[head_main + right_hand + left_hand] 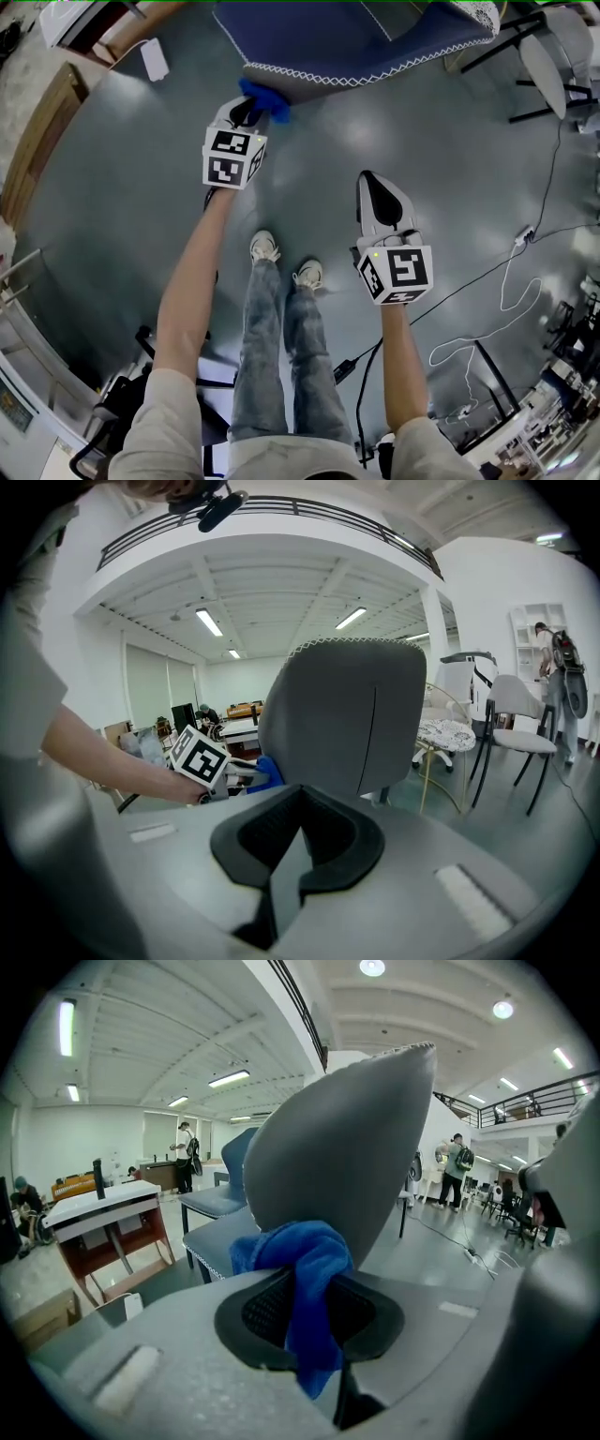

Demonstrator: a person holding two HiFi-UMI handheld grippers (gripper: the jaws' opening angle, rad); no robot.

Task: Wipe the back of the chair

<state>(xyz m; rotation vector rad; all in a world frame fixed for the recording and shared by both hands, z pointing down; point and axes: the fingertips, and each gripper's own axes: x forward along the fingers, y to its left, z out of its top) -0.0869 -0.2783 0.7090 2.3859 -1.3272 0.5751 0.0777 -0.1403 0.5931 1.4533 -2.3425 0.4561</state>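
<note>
Blue cloth (pixel 305 1274) bunched in left gripper (pixel 314 1321), jaws clamped on it. The cloth is up against the grey chair back (pixel 352 1138) near one side edge; contact likely, not certain. Right gripper (pixel 292 855): jaws together, empty, clear of the chair. Judged step: start of the wiping stroke; the next move calls for pressing the cloth on and sweeping across the panel.

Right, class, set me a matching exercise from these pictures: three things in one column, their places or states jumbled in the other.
Things:
1. blue cloth
2. right tool
3. chair back

Places or states:
a. shut, nothing in it
b. upright, ahead of both tools
c. pinched in the left tool

Pairs: 1-c, 2-a, 3-b.
</note>
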